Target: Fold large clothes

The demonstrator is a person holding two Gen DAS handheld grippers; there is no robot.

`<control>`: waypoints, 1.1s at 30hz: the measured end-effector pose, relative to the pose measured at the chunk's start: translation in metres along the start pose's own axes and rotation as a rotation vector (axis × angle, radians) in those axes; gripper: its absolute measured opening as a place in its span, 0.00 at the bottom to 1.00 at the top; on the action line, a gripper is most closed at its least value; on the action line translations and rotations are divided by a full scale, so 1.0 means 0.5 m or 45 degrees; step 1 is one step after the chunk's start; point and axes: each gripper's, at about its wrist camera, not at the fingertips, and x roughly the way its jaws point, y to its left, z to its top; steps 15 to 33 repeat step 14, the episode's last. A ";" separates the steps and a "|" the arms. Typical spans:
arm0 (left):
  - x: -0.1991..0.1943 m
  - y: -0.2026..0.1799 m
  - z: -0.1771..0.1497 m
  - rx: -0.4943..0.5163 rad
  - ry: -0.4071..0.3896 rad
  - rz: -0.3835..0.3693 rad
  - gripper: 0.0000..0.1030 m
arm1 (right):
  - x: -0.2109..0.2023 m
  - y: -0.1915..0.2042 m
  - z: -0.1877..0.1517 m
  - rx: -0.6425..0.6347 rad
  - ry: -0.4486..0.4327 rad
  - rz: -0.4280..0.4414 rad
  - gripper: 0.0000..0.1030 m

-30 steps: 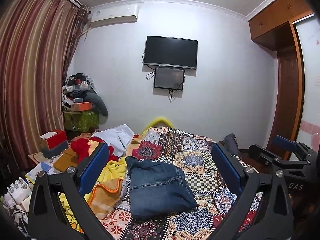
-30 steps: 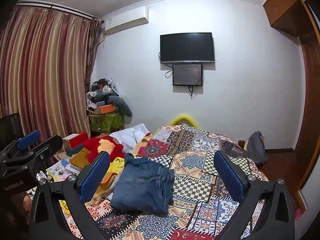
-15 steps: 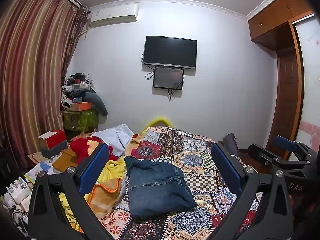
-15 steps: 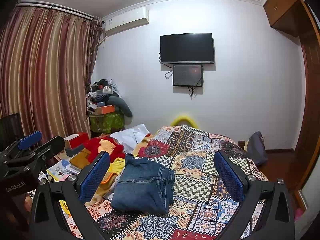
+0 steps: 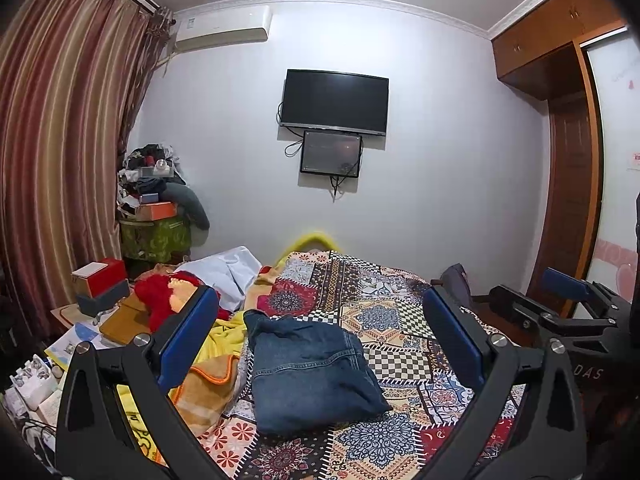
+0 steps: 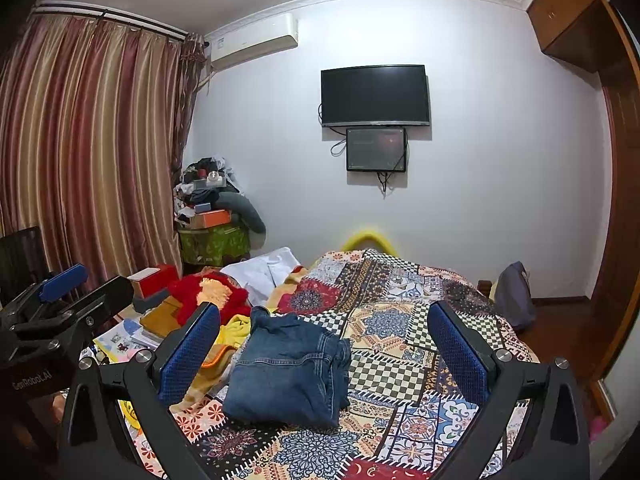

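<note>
Left of the jaws lies a loose heap: a red plush item (image 5: 160,300), a white cloth (image 5: 224,272) and a yellow blanket (image 5: 218,364) with orange trim. The heap sits at the bed's left edge, beside the working area, so the folded item is likely kept apart from it.

The left gripper (image 5: 320,344) hovers above the bed (image 5: 400,320) with its jaws spread wide and nothing between them. The folded jeans (image 5: 312,372) lie on the patchwork cover, ahead of and between the two blue pads, touching neither. The garment forms a compact rectangle with the waistband end away from the camera, which suggests the fold is complete or close to it.

The right gripper (image 6: 324,352) is also raised, its jaws fully apart and empty. In its view the jeans (image 6: 288,372) rest ahead of the jaws, nearer the left pad, with stacked layers visible along the right edge. Both tools are held clear of the cloth, consistent with a release.

Right of the jaws the cover is bare, leaving room for a further garment. A grey bag (image 6: 516,296) stands beyond the bed's right side.
</note>
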 end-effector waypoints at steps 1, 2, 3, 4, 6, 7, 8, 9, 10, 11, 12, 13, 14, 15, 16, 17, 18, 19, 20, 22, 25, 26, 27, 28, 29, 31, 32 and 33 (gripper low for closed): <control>0.000 0.001 0.000 -0.001 -0.001 -0.004 1.00 | -0.001 0.001 0.001 -0.002 -0.001 -0.001 1.00; 0.000 0.002 -0.001 -0.003 -0.002 -0.008 1.00 | -0.002 0.003 0.003 -0.004 -0.002 -0.002 1.00; 0.000 0.002 -0.001 -0.005 0.000 -0.009 1.00 | -0.002 0.004 0.003 -0.005 -0.003 -0.002 1.00; 0.000 0.003 -0.001 -0.006 0.000 -0.010 1.00 | -0.001 0.005 0.004 -0.004 -0.002 -0.001 1.00; 0.000 0.004 -0.001 -0.008 0.000 -0.011 1.00 | -0.001 0.005 0.004 -0.003 -0.003 -0.003 1.00; -0.001 0.004 -0.001 -0.009 0.002 -0.014 1.00 | -0.001 0.005 0.003 -0.002 -0.002 -0.002 1.00; -0.001 0.005 -0.002 -0.009 0.002 -0.018 1.00 | 0.000 0.005 0.003 -0.001 0.000 -0.001 1.00; -0.001 0.004 -0.002 -0.006 0.003 -0.023 1.00 | -0.001 0.005 0.003 -0.001 0.000 -0.001 1.00; 0.000 0.003 -0.003 -0.002 0.005 -0.025 1.00 | -0.001 0.005 0.004 0.002 0.002 0.000 1.00; 0.000 0.002 -0.004 0.004 0.005 -0.023 1.00 | -0.002 0.007 0.006 0.003 0.004 0.003 1.00; 0.000 0.000 -0.004 0.009 0.005 -0.021 1.00 | -0.002 0.007 0.009 0.005 0.005 0.004 1.00; 0.001 -0.001 -0.004 0.013 0.005 -0.019 1.00 | -0.004 0.008 0.010 0.005 0.002 0.003 1.00; 0.003 -0.001 -0.003 0.017 0.006 -0.019 1.00 | -0.004 0.009 0.012 0.004 0.001 0.001 1.00; 0.003 -0.001 -0.003 0.017 0.006 -0.019 1.00 | -0.004 0.009 0.012 0.004 0.001 0.001 1.00; 0.003 -0.001 -0.003 0.017 0.006 -0.019 1.00 | -0.004 0.009 0.012 0.004 0.001 0.001 1.00; 0.003 -0.001 -0.003 0.017 0.006 -0.019 1.00 | -0.004 0.009 0.012 0.004 0.001 0.001 1.00; 0.003 -0.001 -0.003 0.017 0.006 -0.019 1.00 | -0.004 0.009 0.012 0.004 0.001 0.001 1.00; 0.003 -0.001 -0.003 0.017 0.006 -0.019 1.00 | -0.004 0.009 0.012 0.004 0.001 0.001 1.00; 0.003 -0.001 -0.003 0.017 0.006 -0.019 1.00 | -0.004 0.009 0.012 0.004 0.001 0.001 1.00; 0.003 -0.001 -0.003 0.017 0.006 -0.019 1.00 | -0.004 0.009 0.012 0.004 0.001 0.001 1.00; 0.003 -0.001 -0.003 0.017 0.006 -0.019 1.00 | -0.004 0.009 0.012 0.004 0.001 0.001 1.00; 0.003 -0.001 -0.003 0.017 0.006 -0.019 1.00 | -0.004 0.009 0.012 0.004 0.001 0.001 1.00; 0.003 -0.001 -0.003 0.017 0.006 -0.019 1.00 | -0.004 0.009 0.012 0.004 0.001 0.001 1.00; 0.003 -0.001 -0.003 0.017 0.006 -0.019 1.00 | -0.004 0.009 0.012 0.004 0.001 0.001 1.00; 0.003 -0.001 -0.003 0.017 0.006 -0.019 1.00 | -0.004 0.009 0.012 0.004 0.001 0.001 1.00; 0.003 -0.001 -0.003 0.017 0.006 -0.019 1.00 | -0.004 0.009 0.012 0.004 0.001 0.001 1.00; 0.003 -0.001 -0.003 0.017 0.006 -0.019 1.00 | -0.004 0.009 0.012 0.004 0.001 0.001 1.00; 0.003 -0.001 -0.003 0.017 0.006 -0.019 1.00 | -0.004 0.009 0.012 0.004 0.001 0.001 1.00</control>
